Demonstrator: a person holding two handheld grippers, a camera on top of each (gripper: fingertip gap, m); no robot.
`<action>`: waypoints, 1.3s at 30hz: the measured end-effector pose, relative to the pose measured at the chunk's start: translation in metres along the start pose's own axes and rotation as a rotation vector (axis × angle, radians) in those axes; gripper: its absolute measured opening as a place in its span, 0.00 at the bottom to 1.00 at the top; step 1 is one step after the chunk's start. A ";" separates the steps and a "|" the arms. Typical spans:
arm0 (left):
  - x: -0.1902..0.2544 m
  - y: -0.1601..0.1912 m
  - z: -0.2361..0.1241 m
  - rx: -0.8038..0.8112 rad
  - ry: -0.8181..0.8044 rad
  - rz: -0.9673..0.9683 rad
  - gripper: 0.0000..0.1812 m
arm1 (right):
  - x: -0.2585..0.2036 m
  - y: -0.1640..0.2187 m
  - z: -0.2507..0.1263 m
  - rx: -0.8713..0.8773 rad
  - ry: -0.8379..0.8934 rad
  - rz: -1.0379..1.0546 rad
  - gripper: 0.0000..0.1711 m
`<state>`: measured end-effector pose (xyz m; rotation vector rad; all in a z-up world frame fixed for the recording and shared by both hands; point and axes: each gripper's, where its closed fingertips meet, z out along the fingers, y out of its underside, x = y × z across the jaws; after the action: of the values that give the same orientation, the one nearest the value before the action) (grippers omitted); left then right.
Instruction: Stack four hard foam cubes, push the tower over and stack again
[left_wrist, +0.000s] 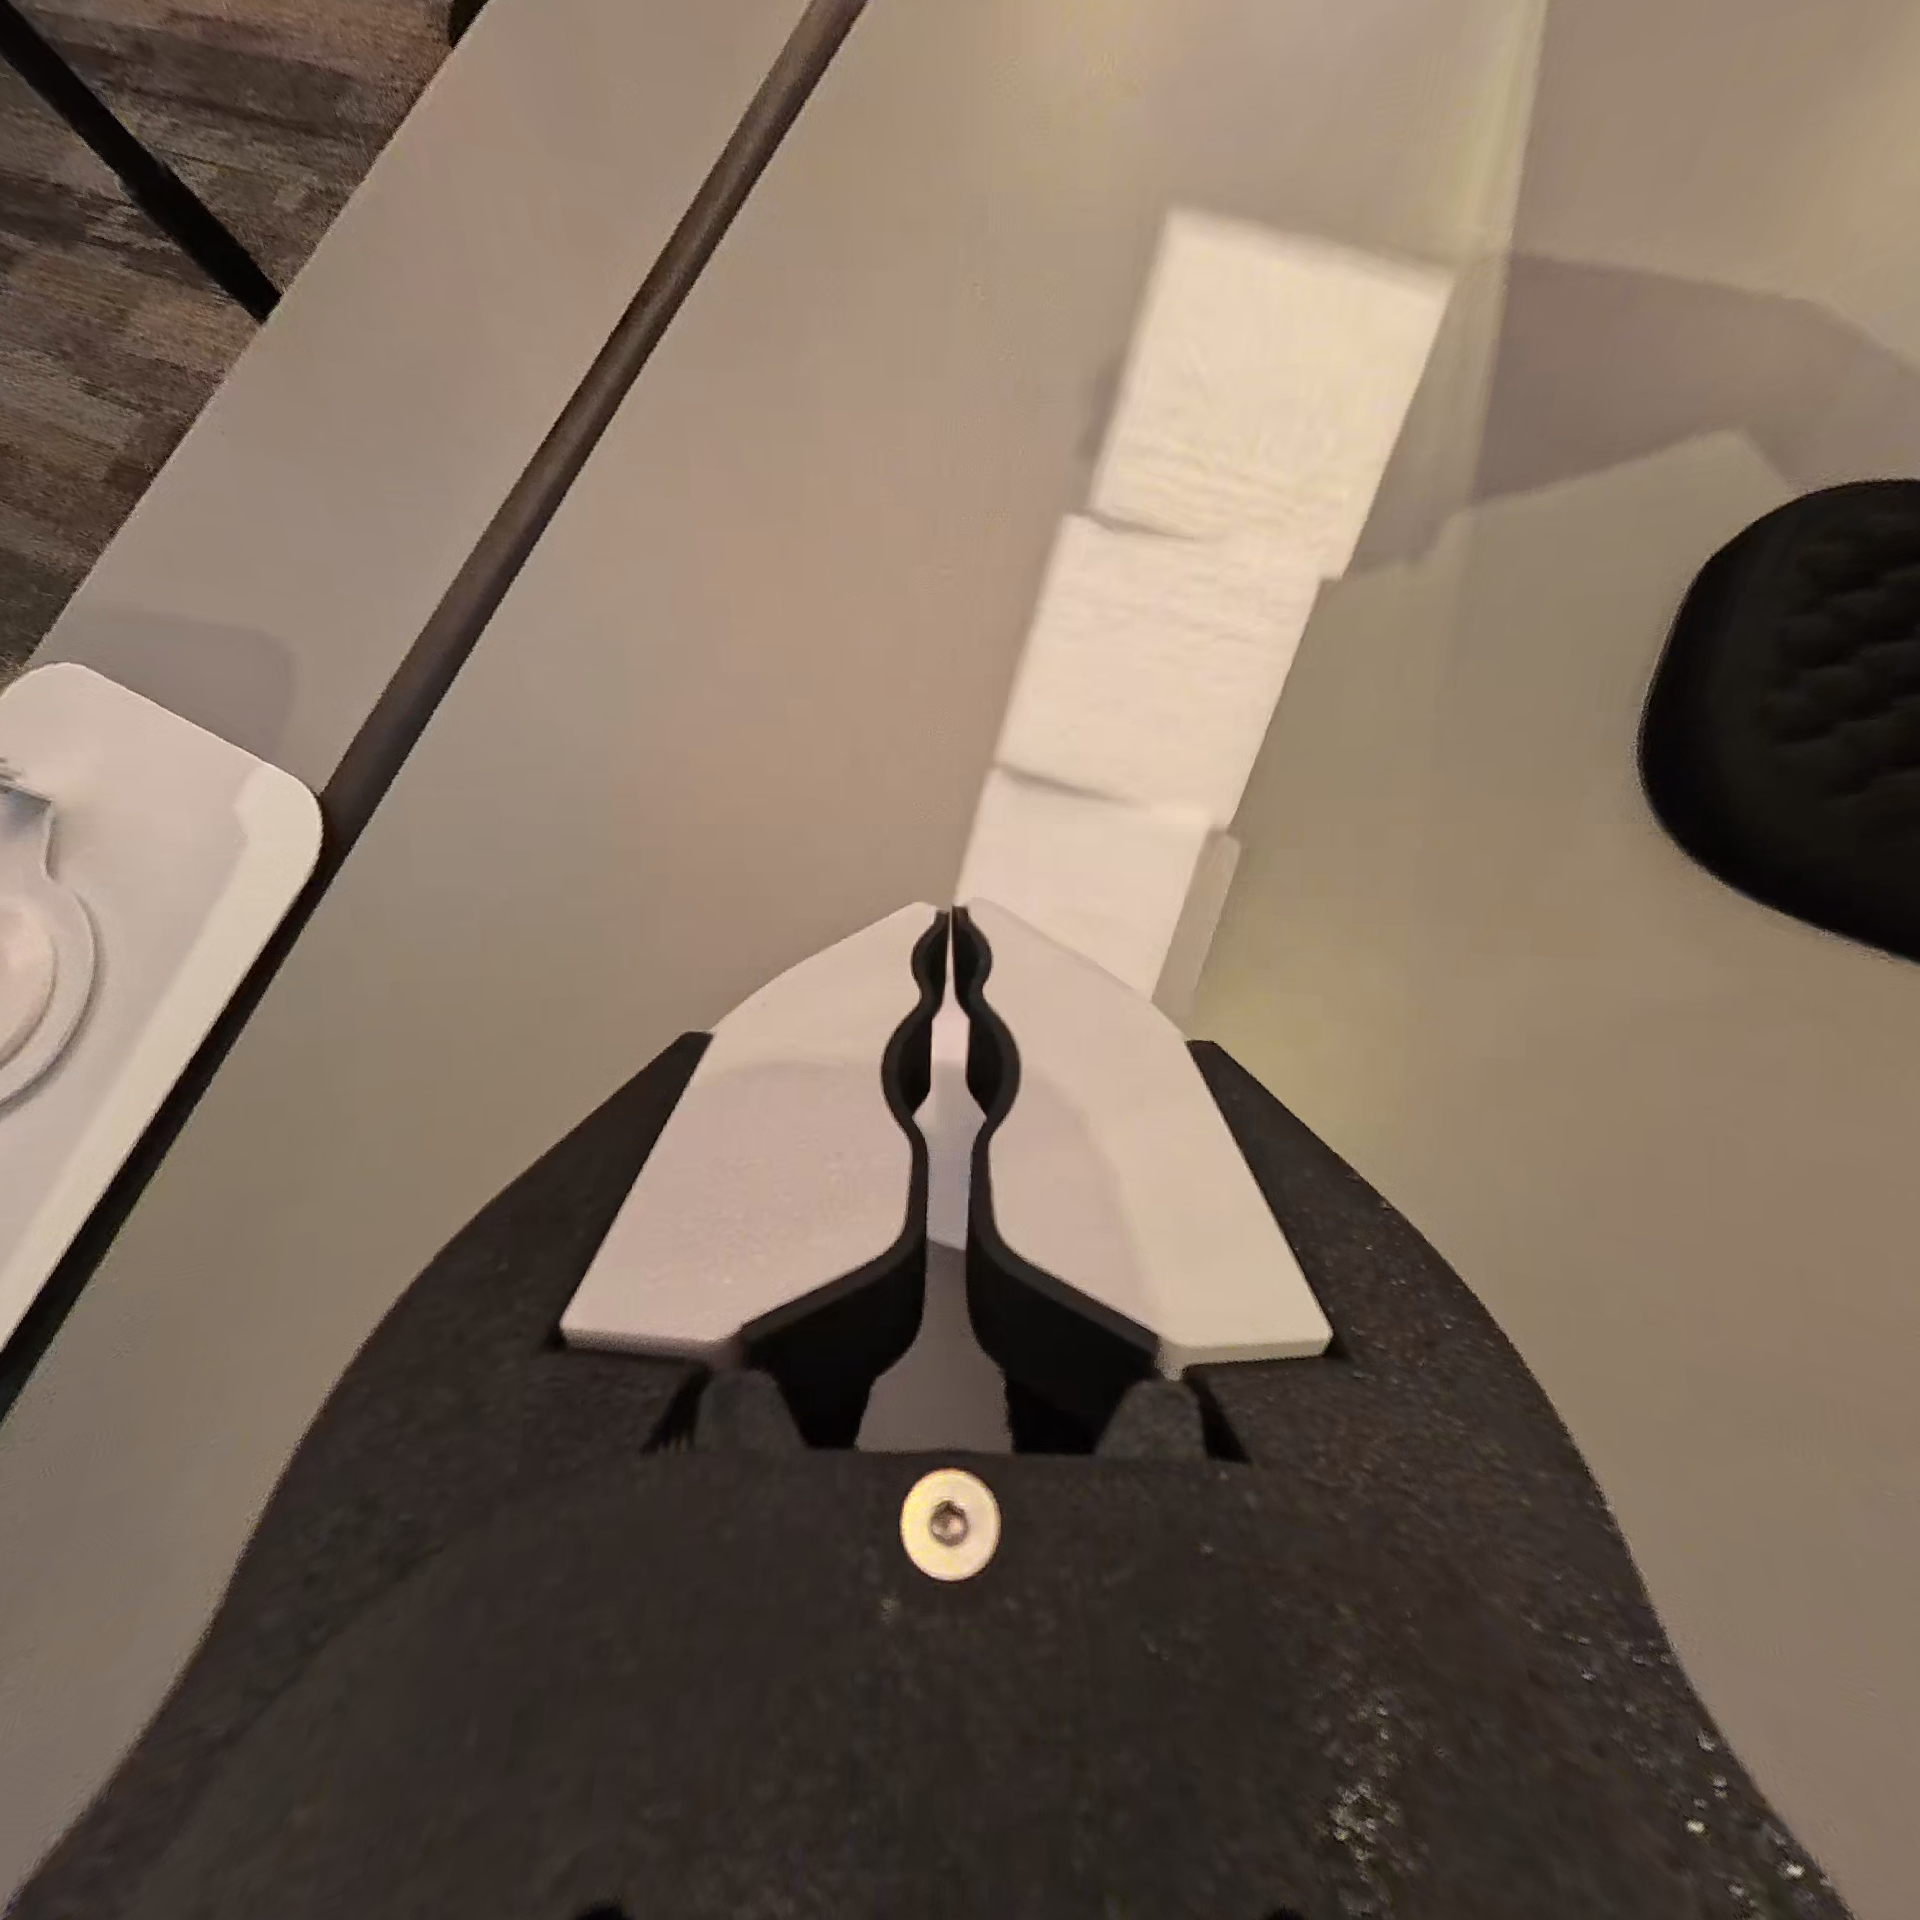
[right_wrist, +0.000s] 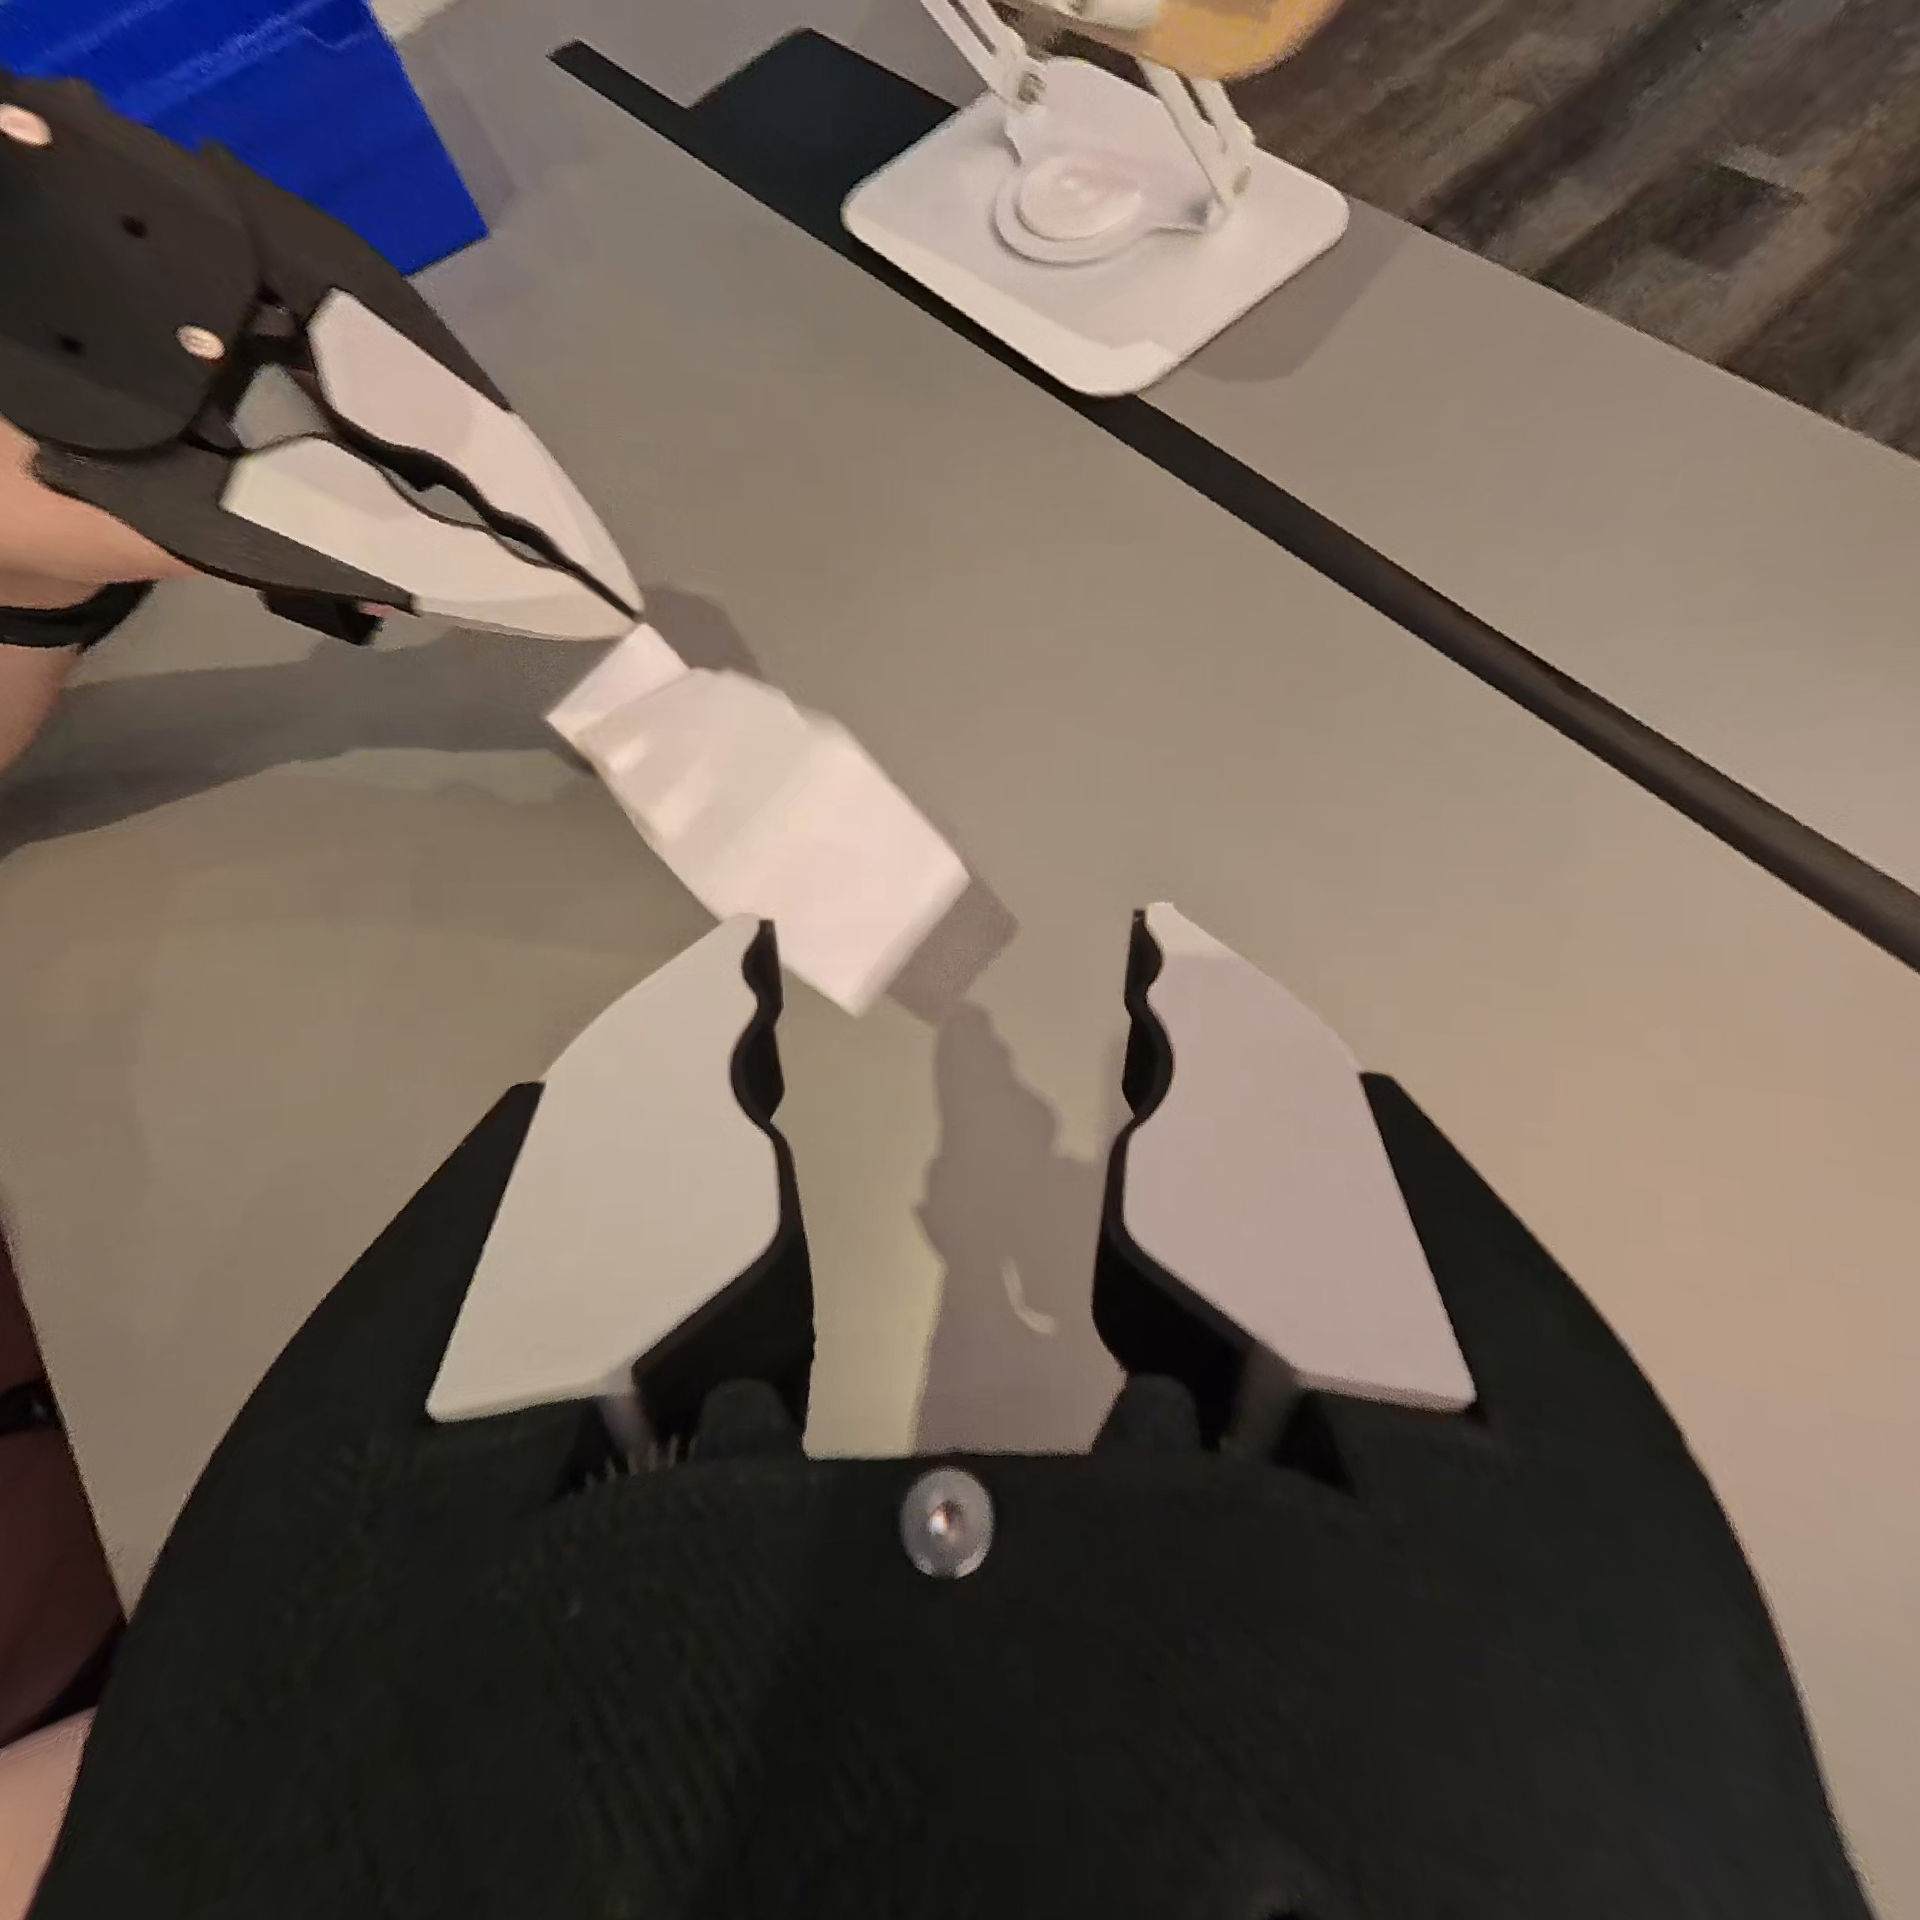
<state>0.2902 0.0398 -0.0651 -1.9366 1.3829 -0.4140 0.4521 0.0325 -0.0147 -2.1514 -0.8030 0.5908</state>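
Left gripper (left_wrist: 951, 914): jaws pressed together, tips meeting, nothing pinched. In the right wrist view its closed tips (right_wrist: 629, 613) sit at the near end of the foam cube tower (right_wrist: 758, 810); touching or just short, cannot tell through the blur.

Right gripper (right_wrist: 951, 920): jaws spread wide, empty. The tower's other end lies just ahead of its left finger (right_wrist: 634, 1174), partly across the gap between the tips; contact can't be confirmed.

The tower is tilted and motion-blurred, a white column running from the left gripper's tips toward the right gripper. In the left wrist view it stretches straight ahead of the closed tips (left_wrist: 1195, 582), with three cubes distinguishable; the fourth is not clearly separable.

Room: grey table (right_wrist: 1351, 1039) is open to the right of the right gripper. A dark seam (left_wrist: 582, 436) runs left of the left gripper. Beyond it sits a white stand base (right_wrist: 1096, 234).
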 end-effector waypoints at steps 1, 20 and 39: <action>-0.001 -0.002 -0.001 0.013 -0.007 -0.001 0.02 | 0.007 0.006 -0.004 -0.015 0.032 0.014 0.38; 0.002 0.052 0.026 0.216 0.160 0.080 0.48 | 0.145 0.041 -0.034 0.368 0.435 0.227 0.51; 0.023 0.051 0.046 0.174 0.205 0.183 0.35 | 0.159 0.071 0.035 0.015 0.549 0.244 0.33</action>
<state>0.2927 0.0266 -0.1364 -1.6482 1.5832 -0.6356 0.5667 0.1242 -0.1155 -2.2544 -0.2394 0.1020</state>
